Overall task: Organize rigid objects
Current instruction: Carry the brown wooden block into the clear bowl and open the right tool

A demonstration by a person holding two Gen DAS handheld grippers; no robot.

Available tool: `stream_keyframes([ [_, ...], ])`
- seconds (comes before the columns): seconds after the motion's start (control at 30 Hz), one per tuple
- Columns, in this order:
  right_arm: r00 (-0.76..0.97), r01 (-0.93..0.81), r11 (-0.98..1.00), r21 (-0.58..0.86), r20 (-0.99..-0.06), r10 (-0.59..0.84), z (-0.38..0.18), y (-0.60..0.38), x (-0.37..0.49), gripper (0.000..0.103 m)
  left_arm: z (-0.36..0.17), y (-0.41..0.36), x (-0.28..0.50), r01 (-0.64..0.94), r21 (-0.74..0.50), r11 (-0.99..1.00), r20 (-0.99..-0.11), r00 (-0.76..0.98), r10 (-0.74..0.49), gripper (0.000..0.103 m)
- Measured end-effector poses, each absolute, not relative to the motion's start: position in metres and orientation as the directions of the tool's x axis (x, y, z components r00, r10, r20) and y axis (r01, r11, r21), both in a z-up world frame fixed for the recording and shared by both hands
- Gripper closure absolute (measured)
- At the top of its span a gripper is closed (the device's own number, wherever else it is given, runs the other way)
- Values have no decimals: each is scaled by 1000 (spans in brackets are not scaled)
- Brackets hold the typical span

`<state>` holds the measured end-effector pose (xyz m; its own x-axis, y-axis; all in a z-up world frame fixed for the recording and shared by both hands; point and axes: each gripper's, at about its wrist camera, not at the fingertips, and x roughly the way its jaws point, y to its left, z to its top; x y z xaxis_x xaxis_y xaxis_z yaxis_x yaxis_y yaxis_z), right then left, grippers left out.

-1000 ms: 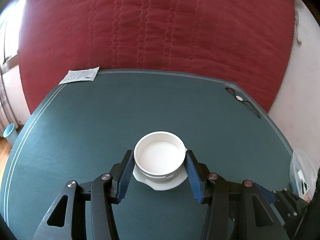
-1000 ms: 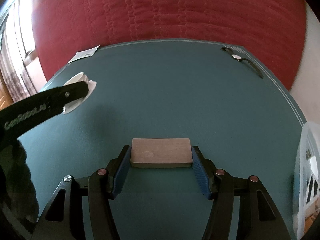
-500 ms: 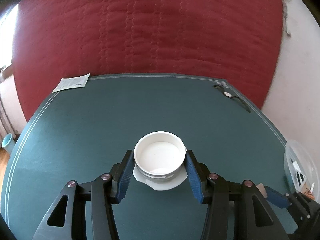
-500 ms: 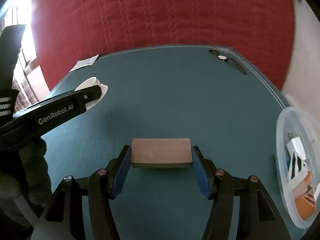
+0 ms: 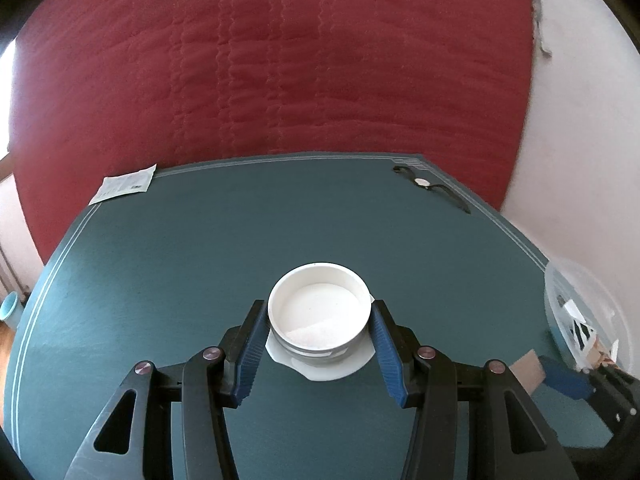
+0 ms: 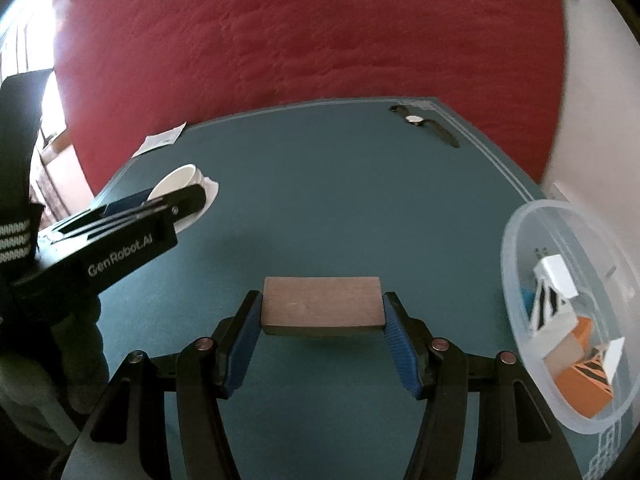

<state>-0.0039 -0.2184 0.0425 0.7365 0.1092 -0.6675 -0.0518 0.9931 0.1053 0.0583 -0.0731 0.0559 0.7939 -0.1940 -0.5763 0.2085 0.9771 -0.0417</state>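
My left gripper (image 5: 319, 314) is shut on a white round lid-like container (image 5: 319, 310) and holds it above the green table (image 5: 200, 248). My right gripper (image 6: 322, 306) is shut on a flat brown wooden block (image 6: 321, 306), held above the table. In the right wrist view the left gripper (image 6: 176, 200) with the white container (image 6: 176, 180) shows at the left. In the left wrist view the brown block (image 5: 528, 372) and a blue finger of the right gripper (image 5: 564, 376) show at the lower right.
A clear plastic bowl (image 6: 516, 320) with several small blocks stands at the table's right edge; it also shows in the left wrist view (image 5: 556, 292). A black wristwatch (image 6: 424, 124) lies at the far right corner. A white paper packet (image 5: 124, 184) lies at the far left edge. A red quilt (image 5: 280, 60) hangs behind.
Both grippers have moved to the right with their objects. The clear bowl has come further into both views, and the right gripper now shows in the left wrist view.
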Motion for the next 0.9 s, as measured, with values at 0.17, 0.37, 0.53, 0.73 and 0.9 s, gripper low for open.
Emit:
stream_keyframes([
  [0.17,746,-24,994,106,-660,88,47,-228,-11,42,56,-79,53,231,-35,972,-574,792,-209,49],
  [0.37,753,12,995,103,-655,59,50,-242,-18,42,57,-86,46,256,-25,966,-571,790,-224,49],
  [0.53,762,65,992,109,-647,21,53,-260,-25,42,56,-92,40,276,-15,961,-569,788,-235,49],
  [0.73,769,153,980,128,-638,-37,53,-287,-35,42,55,-99,35,296,-2,955,-570,785,-244,49],
  [0.9,773,200,972,127,-630,-76,56,-304,-43,42,54,-104,30,309,12,951,-568,785,-248,49],
])
